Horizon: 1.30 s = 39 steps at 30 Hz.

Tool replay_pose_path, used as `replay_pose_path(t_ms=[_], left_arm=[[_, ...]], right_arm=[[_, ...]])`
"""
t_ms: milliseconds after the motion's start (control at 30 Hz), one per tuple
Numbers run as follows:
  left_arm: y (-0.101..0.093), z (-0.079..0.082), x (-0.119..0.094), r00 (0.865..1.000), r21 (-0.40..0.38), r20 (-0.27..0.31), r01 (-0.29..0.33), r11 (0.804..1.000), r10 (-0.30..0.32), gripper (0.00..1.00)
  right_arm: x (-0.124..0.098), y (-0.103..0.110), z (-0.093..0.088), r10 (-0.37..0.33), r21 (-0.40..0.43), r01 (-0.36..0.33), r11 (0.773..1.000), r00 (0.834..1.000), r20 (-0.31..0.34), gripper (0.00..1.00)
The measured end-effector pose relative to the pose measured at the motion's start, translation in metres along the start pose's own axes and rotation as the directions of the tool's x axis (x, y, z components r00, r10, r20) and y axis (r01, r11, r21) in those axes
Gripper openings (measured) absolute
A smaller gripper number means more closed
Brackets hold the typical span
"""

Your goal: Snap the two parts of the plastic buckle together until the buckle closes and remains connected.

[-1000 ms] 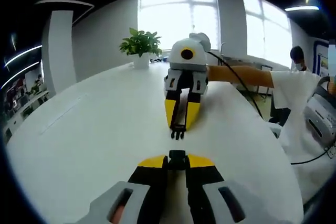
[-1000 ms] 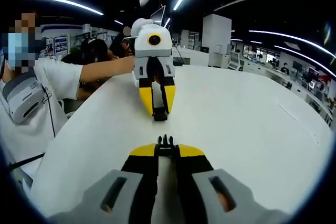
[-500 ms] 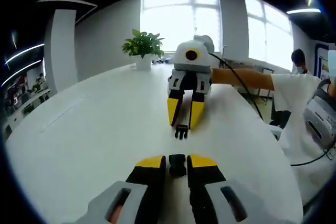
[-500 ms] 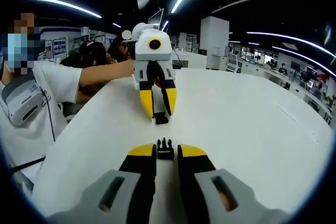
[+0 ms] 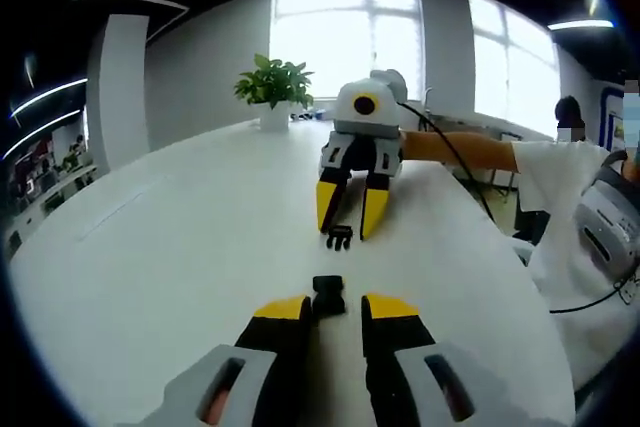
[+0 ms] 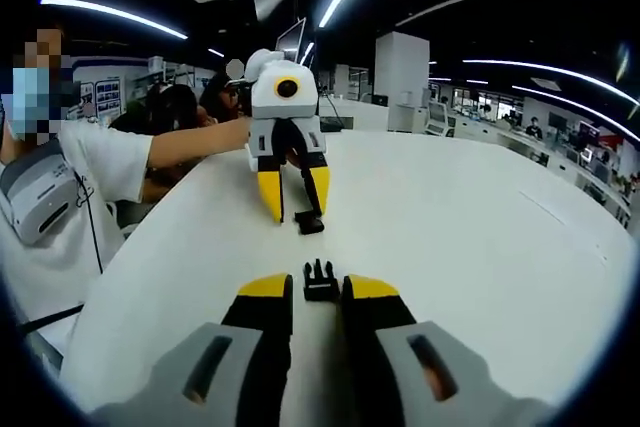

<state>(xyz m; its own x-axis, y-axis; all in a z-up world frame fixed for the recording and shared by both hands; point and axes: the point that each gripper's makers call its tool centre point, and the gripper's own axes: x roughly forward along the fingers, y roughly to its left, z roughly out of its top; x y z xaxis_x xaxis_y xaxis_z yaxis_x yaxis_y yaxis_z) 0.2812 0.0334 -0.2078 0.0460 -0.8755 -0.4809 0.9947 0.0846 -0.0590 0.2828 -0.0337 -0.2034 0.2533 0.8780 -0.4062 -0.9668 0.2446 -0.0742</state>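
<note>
- Left gripper view: left gripper (image 5: 329, 309) low over the white table (image 5: 180, 247), jaws spread, holding nothing. Black socket half of the buckle (image 5: 328, 295) lies on the table just ahead of the yellow tips, in line with the gap.
- Same view: right gripper (image 5: 346, 234) faces in from across the table, jaws parted. Pronged half of the buckle (image 5: 339, 237) lies on the table at its tips, apart from the socket half.
- Potted plant (image 5: 271, 87) at the far edge; a person's arm (image 5: 455, 147) behind the right gripper.
- Right gripper view: right gripper (image 6: 318, 287) jaws apart, empty; pronged half (image 6: 319, 281) on the table between the tips.
- Left gripper (image 6: 294, 217) opposite, open, socket half (image 6: 309, 221) lying by its tip.
</note>
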Motion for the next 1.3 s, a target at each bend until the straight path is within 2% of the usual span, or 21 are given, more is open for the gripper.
replay_pose_path(t_ms=[267,600,1033,1167,1267,1300], left_arm=[[0.000,0.001,0.002,1.000,-0.025,0.011,0.007,1.000,-0.007,0.19],[-0.001,0.001,0.004,1.000,-0.033,0.020,0.019,0.999,-0.019,0.12],[-0.008,0.008,0.002,0.996,-0.047,0.060,0.065,0.997,-0.062,0.12],[-0.011,0.006,0.001,0.996,-0.007,0.035,0.088,0.996,-0.087,0.12],[-0.013,-0.003,0.000,0.991,0.052,-0.035,0.130,0.990,-0.128,0.11],[-0.014,-0.004,0.000,0.991,0.055,-0.039,0.133,0.990,-0.131,0.11]], right_arm=[[0.000,-0.002,-0.001,-0.013,0.021,0.013,1.000,1.000,0.000,0.17],[0.000,-0.005,-0.001,-0.017,0.031,0.017,0.999,1.000,-0.004,0.13],[-0.001,-0.004,0.005,-0.007,0.026,0.006,1.000,0.999,0.040,0.13],[0.000,-0.004,0.010,-0.001,0.023,-0.001,1.000,0.998,0.063,0.12],[0.001,-0.002,0.009,0.009,0.009,-0.009,1.000,0.998,0.055,0.12],[0.001,-0.002,0.009,0.013,0.009,-0.014,1.000,0.998,0.062,0.12]])
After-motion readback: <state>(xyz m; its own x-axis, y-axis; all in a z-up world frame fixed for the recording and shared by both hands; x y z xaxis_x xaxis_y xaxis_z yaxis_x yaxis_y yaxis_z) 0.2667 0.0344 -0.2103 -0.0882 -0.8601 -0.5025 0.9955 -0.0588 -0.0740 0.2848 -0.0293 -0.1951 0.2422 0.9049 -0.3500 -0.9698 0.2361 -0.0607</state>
